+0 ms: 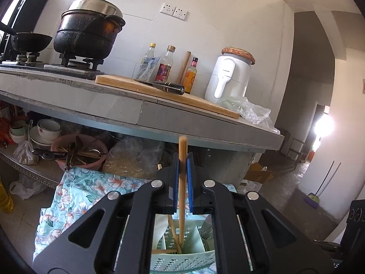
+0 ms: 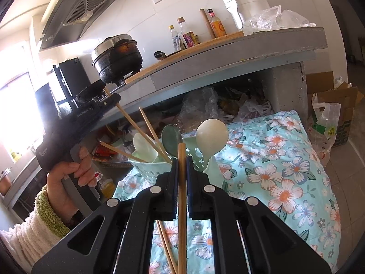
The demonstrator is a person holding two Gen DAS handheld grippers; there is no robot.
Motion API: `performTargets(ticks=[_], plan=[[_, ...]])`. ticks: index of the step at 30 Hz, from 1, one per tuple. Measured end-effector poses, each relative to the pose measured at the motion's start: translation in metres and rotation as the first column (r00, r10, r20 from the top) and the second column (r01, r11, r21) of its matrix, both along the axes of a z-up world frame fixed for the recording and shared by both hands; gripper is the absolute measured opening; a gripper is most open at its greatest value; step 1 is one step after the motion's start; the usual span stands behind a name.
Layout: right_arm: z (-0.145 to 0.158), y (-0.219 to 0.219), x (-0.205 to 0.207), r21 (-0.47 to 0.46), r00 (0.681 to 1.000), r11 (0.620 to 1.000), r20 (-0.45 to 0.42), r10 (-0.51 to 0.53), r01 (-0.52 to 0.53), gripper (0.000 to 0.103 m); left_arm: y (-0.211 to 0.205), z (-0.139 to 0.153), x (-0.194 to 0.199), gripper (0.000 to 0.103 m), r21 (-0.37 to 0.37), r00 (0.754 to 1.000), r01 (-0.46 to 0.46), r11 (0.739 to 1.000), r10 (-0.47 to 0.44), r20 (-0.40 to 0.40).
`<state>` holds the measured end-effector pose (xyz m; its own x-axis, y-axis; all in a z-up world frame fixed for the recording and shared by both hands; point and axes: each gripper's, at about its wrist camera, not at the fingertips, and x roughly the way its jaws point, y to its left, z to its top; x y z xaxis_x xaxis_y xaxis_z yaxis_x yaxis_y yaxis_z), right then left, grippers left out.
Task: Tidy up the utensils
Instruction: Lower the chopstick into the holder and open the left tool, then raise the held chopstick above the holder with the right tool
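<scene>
My left gripper (image 1: 182, 161) is shut on a bamboo chopstick (image 1: 182, 148) held nearly upright. Its lower end dips into a compartment of the pale green utensil holder (image 1: 182, 261) right below. From the right wrist view, the left gripper (image 2: 113, 98) hangs at the left over the holder (image 2: 148, 171), a person's hand (image 2: 68, 171) on its grip. The holder stands on a floral cloth (image 2: 285, 171) and holds a white spoon (image 2: 212, 137), a grey-green spoon (image 2: 172, 139) and more chopsticks. My right gripper (image 2: 181, 162) is shut on another bamboo chopstick (image 2: 181, 205), just short of the holder.
A grey counter (image 1: 182, 116) overhangs the cloth, bearing a cutting board (image 1: 136, 85) with a knife, bottles, a white appliance (image 1: 228, 77) and black pots. Under it sit bowls, a pink basin (image 1: 79, 153) of utensils and plastic bags. A cardboard box (image 2: 337, 105) stands at the right.
</scene>
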<state>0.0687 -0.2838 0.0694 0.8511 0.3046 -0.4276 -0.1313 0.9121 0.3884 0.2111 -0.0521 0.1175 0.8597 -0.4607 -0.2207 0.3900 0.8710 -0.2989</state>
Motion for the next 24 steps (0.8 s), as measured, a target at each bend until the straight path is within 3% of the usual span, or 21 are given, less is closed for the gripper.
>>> performTargets(ticks=[3, 15, 24], plan=[[0.0, 0.0, 0.0, 0.001, 1.0, 1.0, 0.0, 0.0, 0.0, 0.007, 0.001, -0.001, -0.006, 0.024, 0.001, 1.0, 0.005, 1.0, -0.005, 0.003], [0.006, 0.005, -0.006, -0.023, 1.0, 1.0, 0.009, 0.006, -0.005, 0.007, 0.011, -0.003, -0.054, 0.065, 0.03, 0.999, 0.027, 0.999, -0.026, -0.022], [0.03, 0.012, -0.001, -0.039, 0.997, 0.997, 0.047, 0.061, -0.059, 0.007, 0.024, -0.032, -0.092, 0.083, 0.136, 0.994, -0.002, 0.991, 0.017, -0.106]])
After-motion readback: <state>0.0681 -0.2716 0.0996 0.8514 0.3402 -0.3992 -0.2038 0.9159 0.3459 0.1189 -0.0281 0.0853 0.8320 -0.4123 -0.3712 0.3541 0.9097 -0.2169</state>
